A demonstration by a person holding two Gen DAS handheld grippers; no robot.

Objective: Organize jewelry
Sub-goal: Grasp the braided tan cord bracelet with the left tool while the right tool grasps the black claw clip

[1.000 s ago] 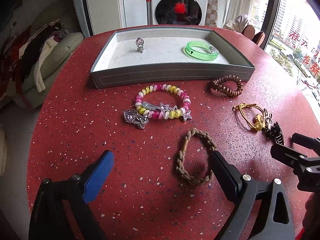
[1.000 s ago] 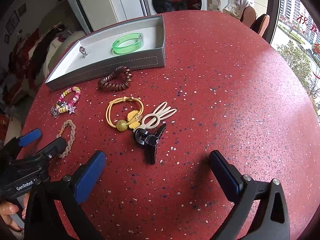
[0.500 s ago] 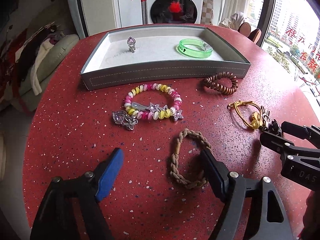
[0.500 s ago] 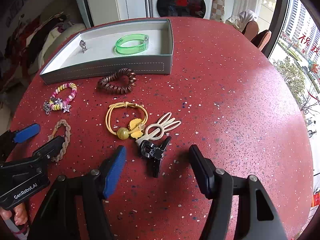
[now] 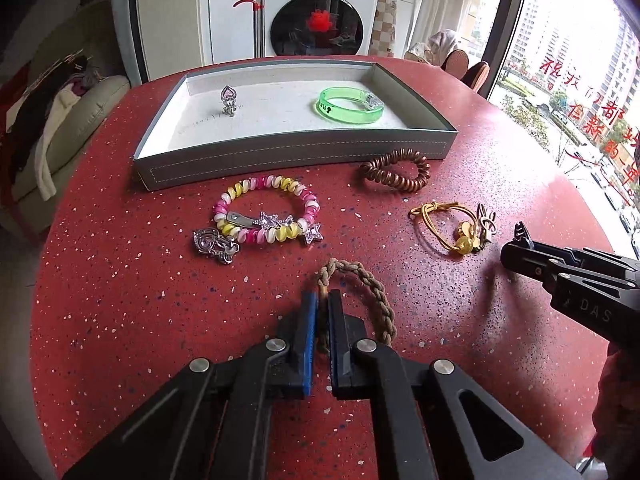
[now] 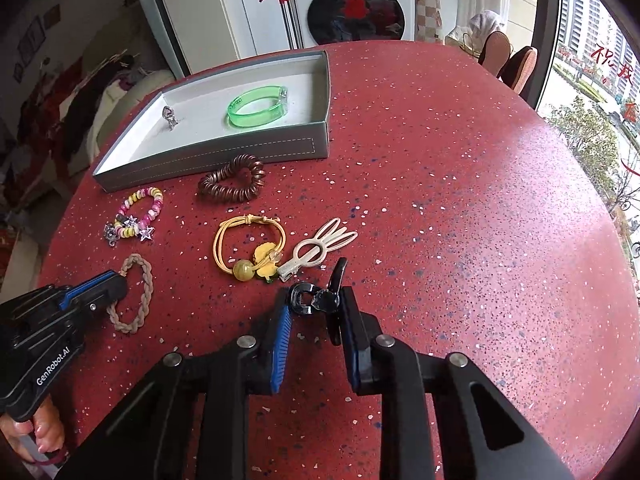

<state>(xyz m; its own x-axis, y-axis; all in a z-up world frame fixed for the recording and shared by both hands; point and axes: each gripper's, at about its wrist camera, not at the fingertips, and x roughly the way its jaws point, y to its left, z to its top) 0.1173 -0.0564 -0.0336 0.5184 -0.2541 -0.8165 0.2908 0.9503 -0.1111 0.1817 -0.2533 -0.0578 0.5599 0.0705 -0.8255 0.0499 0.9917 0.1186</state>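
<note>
Since the earlier frame both pairs of jaws have swung in from fully spread: the left gripper is now clenched on the near-left strand of the tan braided bracelet, which lies on the red speckled table. The right gripper is still closing, its pads flanking the black hair claw so that the clip sits between the fingertips. The grey tray beyond holds a green bangle.
</note>
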